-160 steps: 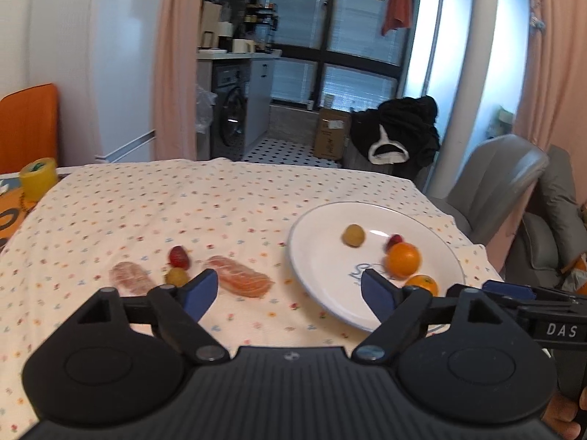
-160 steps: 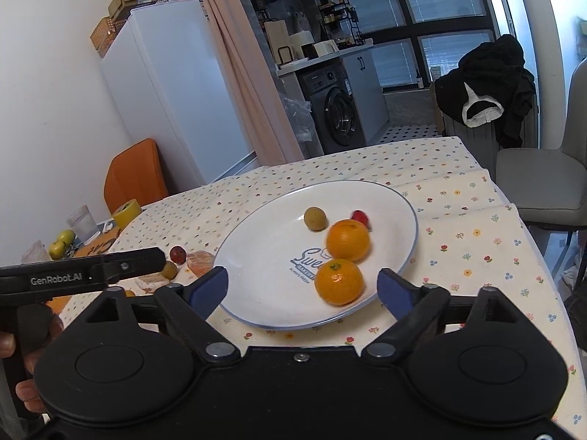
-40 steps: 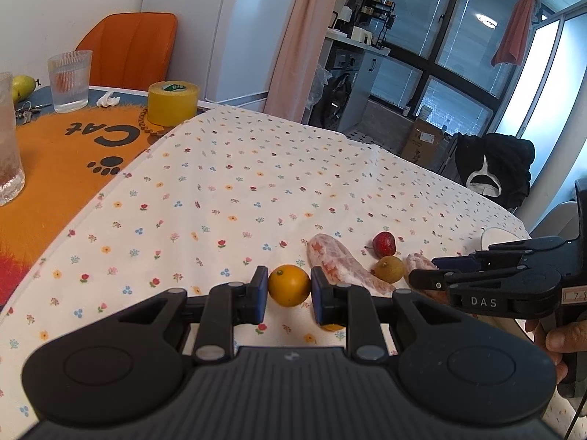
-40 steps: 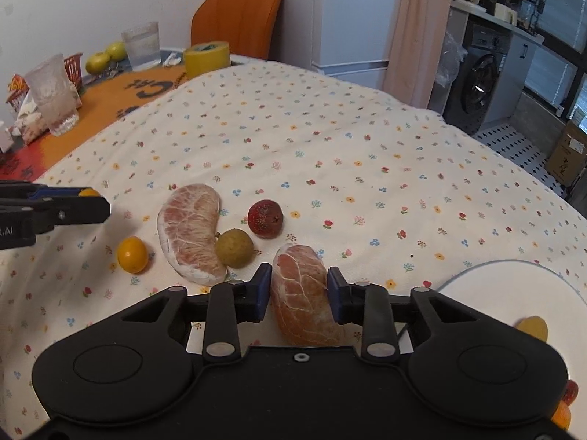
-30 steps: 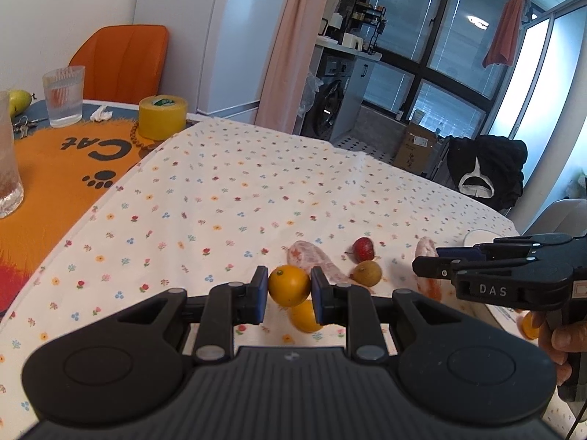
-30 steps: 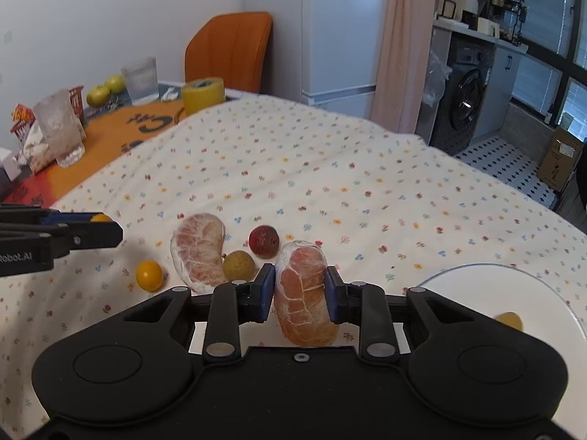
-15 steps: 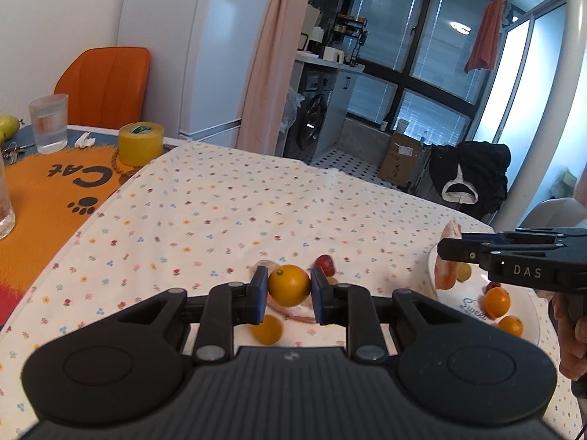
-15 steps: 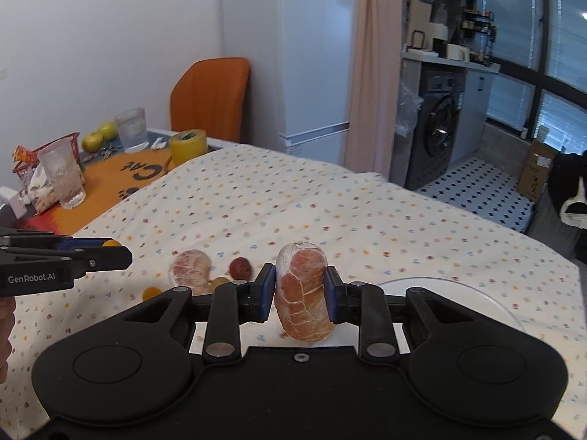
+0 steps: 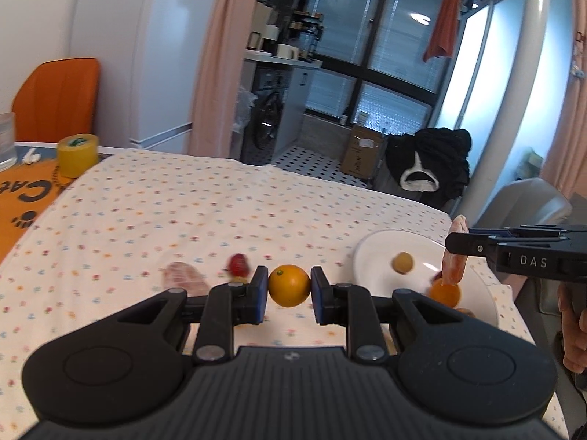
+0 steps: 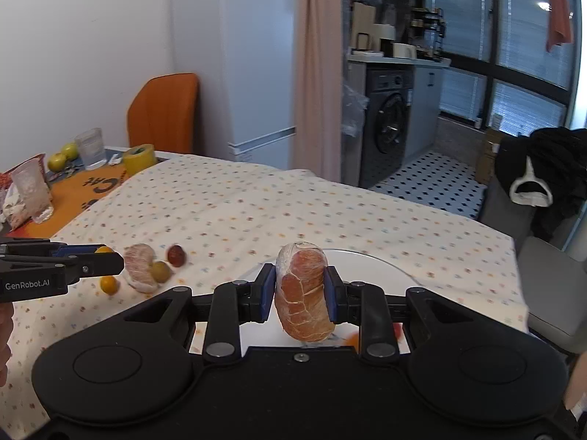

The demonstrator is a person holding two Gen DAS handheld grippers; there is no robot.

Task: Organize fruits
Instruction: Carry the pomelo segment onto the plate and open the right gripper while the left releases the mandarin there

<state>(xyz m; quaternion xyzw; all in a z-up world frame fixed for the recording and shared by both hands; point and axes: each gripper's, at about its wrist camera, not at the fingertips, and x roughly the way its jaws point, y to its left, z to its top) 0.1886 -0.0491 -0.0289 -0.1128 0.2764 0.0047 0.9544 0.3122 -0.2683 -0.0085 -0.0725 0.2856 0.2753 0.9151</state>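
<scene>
My left gripper (image 9: pixel 288 286) is shut on a small orange (image 9: pixel 288 285), held above the flowered tablecloth. My right gripper (image 10: pixel 301 289) is shut on a peeled pomelo segment (image 10: pixel 302 293), hanging over the white plate (image 10: pixel 381 267). In the left wrist view the plate (image 9: pixel 374 253) lies at the right with a yellow-brown fruit (image 9: pixel 402 262) and an orange (image 9: pixel 445 292) on it. A second pomelo segment (image 10: pixel 139 267), a red fruit (image 10: pixel 176 255), a green-yellow fruit (image 10: pixel 160 271) and a small orange (image 10: pixel 109 285) lie on the cloth to the left.
A yellow tape roll (image 9: pixel 76 155), a glass (image 10: pixel 90 148) and green fruits (image 10: pixel 62 156) stand on the orange mat at far left. An orange chair (image 10: pixel 163 113) is behind the table. A grey chair (image 9: pixel 528 201) stands beyond the right edge.
Both grippers have swung to the right with their fruit. The right one has carried the pomelo segment over the plate; the left one's orange has come nearer the plate.
</scene>
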